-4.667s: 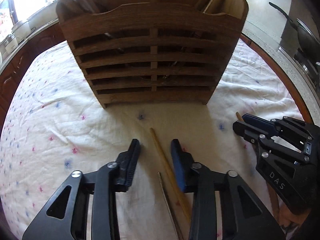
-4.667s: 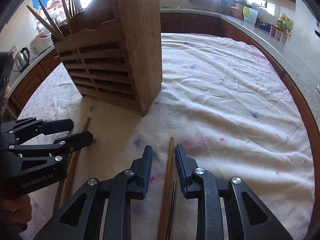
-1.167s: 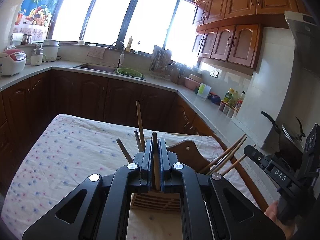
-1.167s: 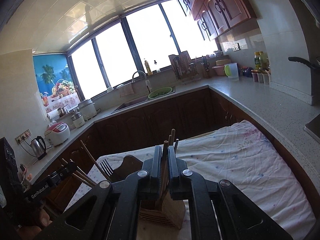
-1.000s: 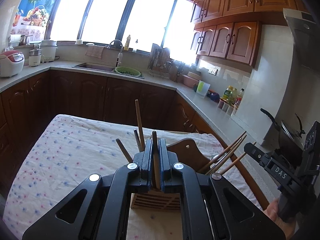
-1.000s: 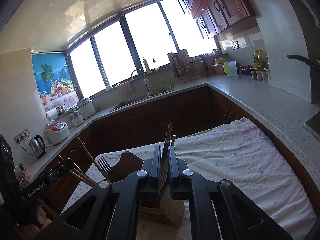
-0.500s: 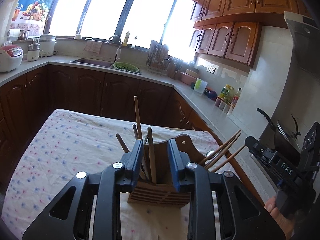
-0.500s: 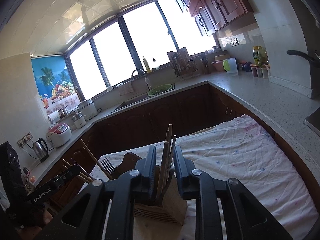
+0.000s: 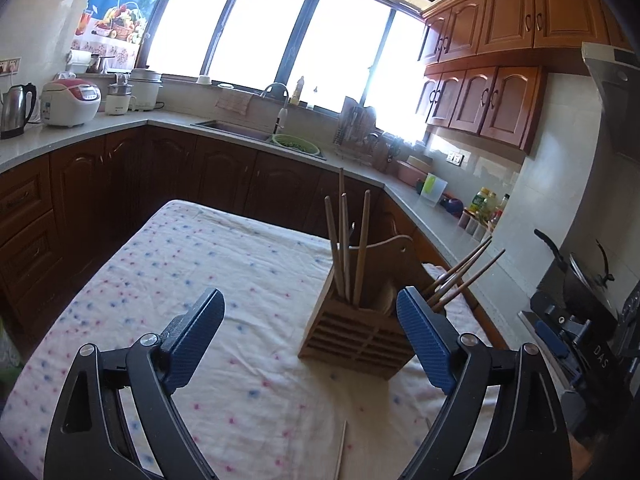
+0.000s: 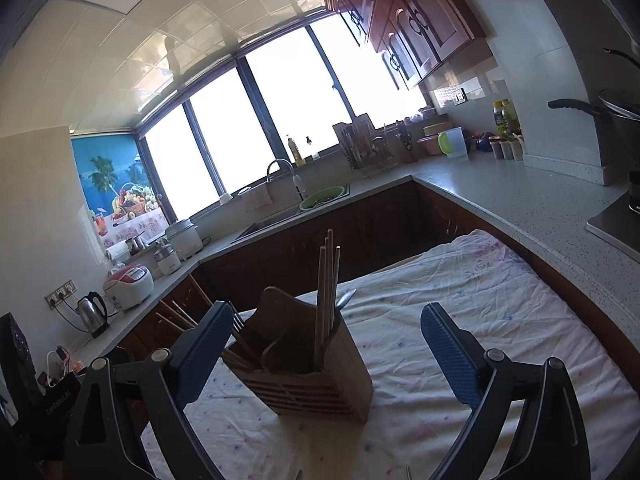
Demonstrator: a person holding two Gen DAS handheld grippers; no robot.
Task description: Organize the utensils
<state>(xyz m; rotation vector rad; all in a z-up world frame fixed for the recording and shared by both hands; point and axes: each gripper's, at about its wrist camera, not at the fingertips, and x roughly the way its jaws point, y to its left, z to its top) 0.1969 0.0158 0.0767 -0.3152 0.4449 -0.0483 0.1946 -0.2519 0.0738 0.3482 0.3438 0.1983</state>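
With both tongs, left [image 9: 310, 344] and right [image 10: 326, 354], just sprung wide and empty, drop-off done (chopsticks [image 9: 362, 248] upright in holder [image 9: 356, 340]); next: stray stick [image 9: 341, 450] on bench, 6 o'clock.

A sunlit kitchen with dark wooden cabinets under a wide band of bright windows.

Overexposed, dark-framed windows [image 9: 280, 36] run along the far wall above a pale speckled stone countertop [image 10: 520, 196] that wraps the room over dark brown lower cabinets [image 9: 120, 184]. Reddish-brown arched-panel wall cupboards [image 9: 500, 60] hang at the right on a pale tiled wall. A sink with a curved chrome tap [image 9: 280, 96] sits below the glass, and a tropical fruit poster [image 9: 120, 4] fills the left window panel. The ceiling is of pale square tiles [image 10: 180, 40].
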